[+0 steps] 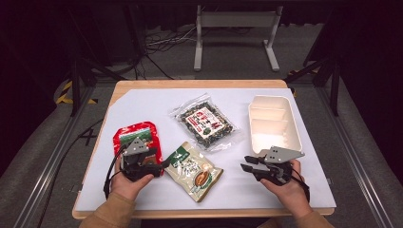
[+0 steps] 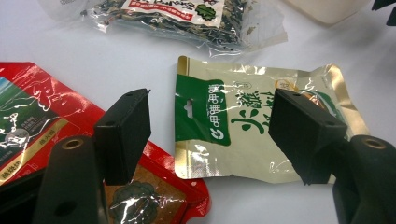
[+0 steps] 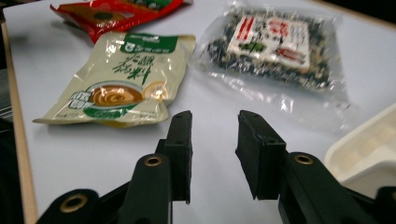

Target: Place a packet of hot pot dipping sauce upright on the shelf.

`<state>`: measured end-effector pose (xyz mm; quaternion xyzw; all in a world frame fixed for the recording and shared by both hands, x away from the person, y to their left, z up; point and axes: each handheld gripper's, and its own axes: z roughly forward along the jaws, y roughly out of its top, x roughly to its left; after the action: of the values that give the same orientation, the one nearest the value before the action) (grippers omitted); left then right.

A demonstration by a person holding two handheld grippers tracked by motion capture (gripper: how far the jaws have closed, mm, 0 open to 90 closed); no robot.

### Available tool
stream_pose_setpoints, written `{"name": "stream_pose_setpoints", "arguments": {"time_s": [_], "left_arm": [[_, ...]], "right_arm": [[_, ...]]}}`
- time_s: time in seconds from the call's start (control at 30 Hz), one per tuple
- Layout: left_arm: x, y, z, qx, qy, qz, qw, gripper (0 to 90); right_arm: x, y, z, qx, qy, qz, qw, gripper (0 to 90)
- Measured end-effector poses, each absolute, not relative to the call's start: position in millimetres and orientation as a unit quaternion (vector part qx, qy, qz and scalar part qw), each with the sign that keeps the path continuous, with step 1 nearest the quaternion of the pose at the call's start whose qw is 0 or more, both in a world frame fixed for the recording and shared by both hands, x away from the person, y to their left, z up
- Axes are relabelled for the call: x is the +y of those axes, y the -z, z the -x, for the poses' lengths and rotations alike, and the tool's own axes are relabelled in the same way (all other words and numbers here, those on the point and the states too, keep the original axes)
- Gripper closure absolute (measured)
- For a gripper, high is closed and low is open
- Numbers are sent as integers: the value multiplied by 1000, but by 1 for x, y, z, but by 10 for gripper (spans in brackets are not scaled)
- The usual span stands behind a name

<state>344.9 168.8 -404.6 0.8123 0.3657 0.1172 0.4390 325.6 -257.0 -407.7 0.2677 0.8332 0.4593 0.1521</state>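
Three packets lie on your table (image 1: 142,102) beside a white tray (image 1: 272,124), and the reach for the green-and-cream pouch (image 1: 195,171) looks to be in hand. It lies flat in front of you, long axis diagonal, header toward your left tool (image 1: 159,164), whose jaws gape wide around that end without touching. Next, likely close on it. Your right tool (image 1: 248,164) hovers half-open, empty

Green-and-cream sauce pouch (image 2: 261,123) carries Chinese print, legible in part: "呷哺呷哺" on green panel, "火锅" beside it; print on red packet (image 2: 32,123) and clear dried-goods bag (image 3: 273,44) too blurred.
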Motion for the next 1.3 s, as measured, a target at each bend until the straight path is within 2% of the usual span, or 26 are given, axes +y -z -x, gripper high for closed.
{"name": "stream_pose_setpoints", "arguments": {"time_s": [0.13, 0.2, 0.27, 0.4, 0.53, 0.63, 0.77, 0.9, 1.0, 1.1, 1.3], "left_arm": [[166, 404, -348, 367, -114, -815, 434, 285], [164, 404, -351, 366, -111, -815, 435, 280], [162, 403, -354, 364, -113, -818, 432, 280], [158, 404, -358, 362, -115, -821, 427, 272], [153, 406, -364, 364, -104, -823, 423, 257], [148, 408, -369, 370, -96, -827, 412, 245], [144, 415, -380, 383, -66, -833, 393, 199], [140, 420, -387, 390, -64, -839, 374, 195], [138, 423, -390, 392, -54, -843, 365, 206], [136, 426, -391, 385, -45, -851, 354, 243], [136, 429, -393, 385, -20, -854, 348, 258]], "right_arm": [[-256, 410, -326, 836, -461, -245, 165, 607], [-253, 409, -325, 827, -475, -240, 182, 528], [-248, 410, -323, 827, -480, -235, 174, 513], [-244, 414, -324, 825, -491, -238, 148, 538], [-247, 418, -325, 845, -461, -223, 155, 656], [-246, 418, -323, 848, -459, -218, 155, 667], [-246, 418, -322, 838, -483, -216, 135, 666], [-245, 419, -321, 832, -497, -208, 131, 637], [-244, 422, -319, 831, -502, -203, 126, 572], [-242, 422, -319, 837, -491, -208, 128, 559], [-246, 420, -320, 833, -485, -238, 120, 544]]}}
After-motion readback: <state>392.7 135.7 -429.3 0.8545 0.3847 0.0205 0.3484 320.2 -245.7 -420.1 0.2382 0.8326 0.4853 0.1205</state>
